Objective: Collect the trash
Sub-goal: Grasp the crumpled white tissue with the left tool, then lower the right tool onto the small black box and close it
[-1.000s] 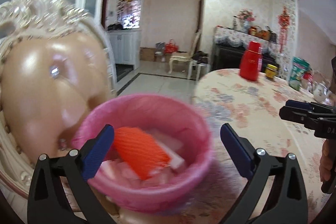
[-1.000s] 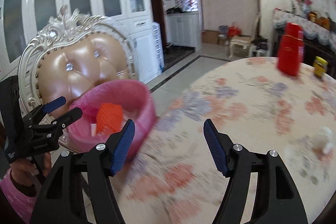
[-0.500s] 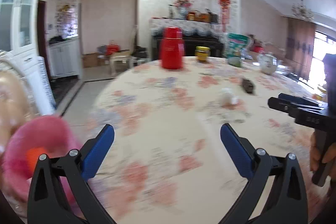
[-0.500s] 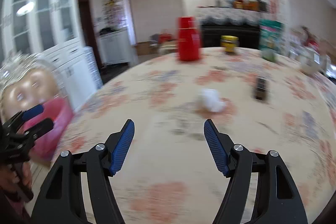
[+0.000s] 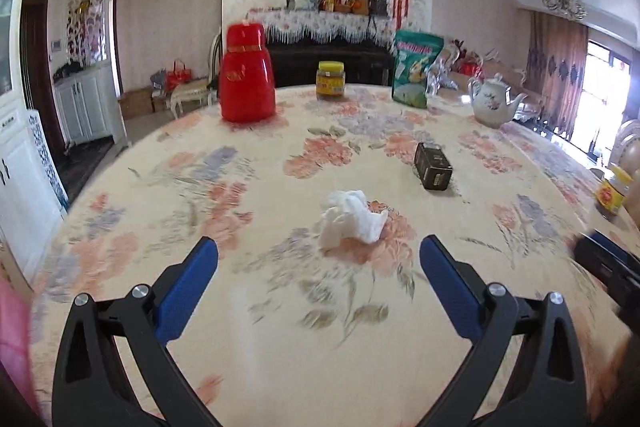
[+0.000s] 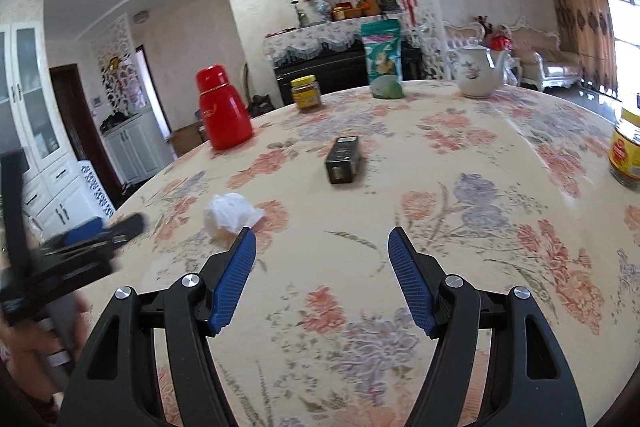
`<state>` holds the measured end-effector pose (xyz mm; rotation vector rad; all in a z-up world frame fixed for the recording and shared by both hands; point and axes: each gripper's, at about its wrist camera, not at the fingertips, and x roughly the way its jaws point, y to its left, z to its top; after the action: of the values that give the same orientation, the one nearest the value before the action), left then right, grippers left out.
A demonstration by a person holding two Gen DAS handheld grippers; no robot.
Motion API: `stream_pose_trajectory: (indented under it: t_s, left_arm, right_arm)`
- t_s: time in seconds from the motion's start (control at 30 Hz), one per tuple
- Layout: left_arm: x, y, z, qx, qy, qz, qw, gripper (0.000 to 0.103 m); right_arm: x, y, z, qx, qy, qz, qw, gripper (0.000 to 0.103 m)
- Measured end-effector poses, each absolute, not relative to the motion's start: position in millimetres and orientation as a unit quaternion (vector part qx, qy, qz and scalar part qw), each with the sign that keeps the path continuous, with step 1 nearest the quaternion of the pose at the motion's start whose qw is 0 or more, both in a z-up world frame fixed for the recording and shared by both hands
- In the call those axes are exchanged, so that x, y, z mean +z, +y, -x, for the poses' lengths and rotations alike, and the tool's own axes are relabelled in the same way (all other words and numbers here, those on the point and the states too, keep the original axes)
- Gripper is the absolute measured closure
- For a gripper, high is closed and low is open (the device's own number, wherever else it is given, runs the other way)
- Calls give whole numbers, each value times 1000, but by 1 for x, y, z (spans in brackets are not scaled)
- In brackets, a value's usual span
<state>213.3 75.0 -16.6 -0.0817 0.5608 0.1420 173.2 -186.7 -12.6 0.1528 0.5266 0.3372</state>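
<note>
A crumpled white tissue (image 5: pixel 352 217) lies on the floral tablecloth, just ahead of my left gripper (image 5: pixel 318 257), which stands open and empty. In the right wrist view the same tissue (image 6: pixel 230 213) sits just beyond the left fingertip of my right gripper (image 6: pixel 322 243), also open and empty. A small dark box (image 5: pixel 434 171) lies flat farther back, seen too as the dark box (image 6: pixel 344 159) ahead of the right gripper. A sliver of the pink trash bag (image 5: pixel 12 347) shows at the left edge. Each gripper appears blurred at the other view's edge.
On the round table (image 5: pixel 280 367) stand a red thermos (image 5: pixel 247 75), a yellow-lidded jar (image 5: pixel 330 79), a green snack bag (image 5: pixel 416 69) and a white teapot (image 5: pixel 494 101). Another jar (image 6: pixel 628 151) stands near the right rim. White cabinets (image 6: pixel 36 147) line the left wall.
Both grippers have swung right, away from the pink bin and the chair, across the table. The tissue and dark box now lie right in front of them. Jaws stayed open.
</note>
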Motion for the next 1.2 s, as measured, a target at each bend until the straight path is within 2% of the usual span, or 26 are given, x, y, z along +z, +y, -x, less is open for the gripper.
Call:
stream_pose_trajectory:
  t_s: [0.2,0.47,0.53,0.57,0.63,0.8,1.2]
  left_arm:
    - [-46,66,-292,82,325,64,940,6]
    - [-70,67,-353,98,382,47,918,15]
    - [-75,65,-357,88,397,42,913,34]
    - [-78,64,-359,80,408,39,909,40]
    - [-82,61,-358,61,423,30,904,81]
    - [-73,61,-327,39,399,23,916,88]
    - [-40,86,-224,20,309,58,949,88]
  right_arm:
    - [-9,-195,-172,156,249,-91,951,37]
    - [-11,-200,-173,156,256,-108,948,37]
    - [-12,-201,-173,158,260,-112,946,37]
    - [-12,-201,-173,158,260,-112,946,37]
    - [-13,-200,-173,157,262,-112,946,37]
    - [-18,-196,-174,159,268,-105,944,37]
    - [-37,-178,-176,158,293,-73,940,37]
